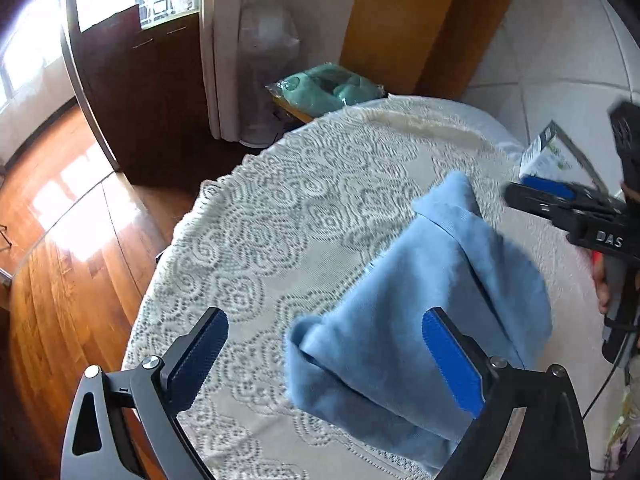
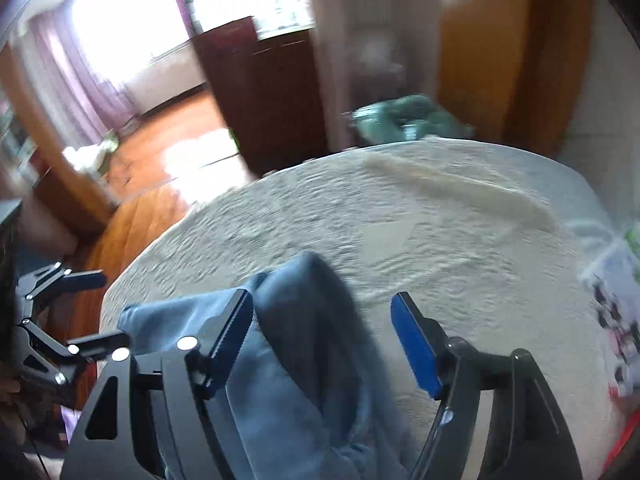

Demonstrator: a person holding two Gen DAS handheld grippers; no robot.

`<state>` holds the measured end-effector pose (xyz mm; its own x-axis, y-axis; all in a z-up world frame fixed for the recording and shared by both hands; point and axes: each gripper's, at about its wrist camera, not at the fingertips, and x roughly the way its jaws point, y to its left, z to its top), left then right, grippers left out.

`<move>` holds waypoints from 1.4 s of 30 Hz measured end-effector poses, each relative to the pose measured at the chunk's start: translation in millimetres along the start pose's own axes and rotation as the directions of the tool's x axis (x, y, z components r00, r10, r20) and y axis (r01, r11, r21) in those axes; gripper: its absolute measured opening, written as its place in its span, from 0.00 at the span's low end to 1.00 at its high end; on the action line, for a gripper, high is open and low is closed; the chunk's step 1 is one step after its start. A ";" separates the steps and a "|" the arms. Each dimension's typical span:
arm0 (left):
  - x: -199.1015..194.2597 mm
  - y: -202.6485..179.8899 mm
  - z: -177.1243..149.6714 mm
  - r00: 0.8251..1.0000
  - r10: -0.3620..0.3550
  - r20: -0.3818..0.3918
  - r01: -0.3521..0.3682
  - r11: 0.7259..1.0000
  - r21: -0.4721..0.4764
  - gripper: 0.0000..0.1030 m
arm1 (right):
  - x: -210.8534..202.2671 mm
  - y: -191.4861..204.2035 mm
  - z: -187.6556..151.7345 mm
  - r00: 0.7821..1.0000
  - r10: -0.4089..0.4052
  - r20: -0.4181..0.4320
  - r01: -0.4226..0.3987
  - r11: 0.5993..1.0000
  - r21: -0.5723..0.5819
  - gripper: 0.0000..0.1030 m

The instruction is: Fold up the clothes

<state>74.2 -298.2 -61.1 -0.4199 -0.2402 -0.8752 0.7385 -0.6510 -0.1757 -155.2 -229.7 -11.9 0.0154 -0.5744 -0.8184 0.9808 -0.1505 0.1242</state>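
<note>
There, the left gripper (image 1: 326, 354) stood wide open and held nothing; the crumpled light-blue fabric garment (image 1: 432, 300) lay on the round lace-covered table (image 1: 280, 200), mostly under its right finger. The right gripper (image 2: 326, 346) also gaped, the garment between its pads but ungripped.

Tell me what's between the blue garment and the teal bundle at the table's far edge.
Only bare lace tablecloth lies between the blue garment and the teal bundle, clearest in the left wrist view.

Garment (image 1: 420, 300) on tablecloth (image 1: 280, 208) — bagged bundle (image 1: 328, 88) behind table, box (image 1: 552, 156) right
</note>
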 end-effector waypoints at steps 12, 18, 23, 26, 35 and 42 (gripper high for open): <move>-2.2 -36.1 -35.9 0.999 0.013 -0.045 -0.011 0.999 0.040 0.95 | -39.3 -17.4 -72.9 0.993 0.012 -0.114 -0.015 1.000 -0.022 0.69; 20.8 -58.9 -55.0 0.997 0.020 -0.080 -0.013 0.996 0.084 0.95 | -12.5 -10.0 -100.4 0.977 0.084 -0.195 -0.097 0.994 -0.058 0.27; 44.8 -59.4 -58.5 0.990 0.103 -0.095 -0.091 0.988 0.123 0.94 | 3.5 -27.1 -93.4 0.985 0.013 -0.174 -0.012 1.000 0.003 0.10; 60.7 -47.8 -60.6 0.977 0.182 -0.112 -0.166 0.977 0.136 0.95 | 4.6 -53.9 -90.0 0.987 -0.047 -0.155 0.063 0.993 0.102 0.10; 21.1 -40.2 -69.0 0.992 0.105 -0.075 -0.091 0.981 0.169 0.96 | -26.2 -57.3 -119.4 0.991 -0.015 -0.132 0.047 0.969 0.242 0.75; -4.4 -19.3 -63.5 0.995 0.091 -0.039 -0.082 0.976 0.202 0.97 | -33.3 -38.7 -155.7 0.993 0.050 -0.106 -0.004 0.916 0.401 0.76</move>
<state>95.3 -238.8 -82.4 -0.3296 -0.2702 -0.9046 0.6486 -0.7610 -0.0090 -163.5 -79.4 -76.8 0.0852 -0.4927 -0.8660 0.8204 -0.4586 0.3416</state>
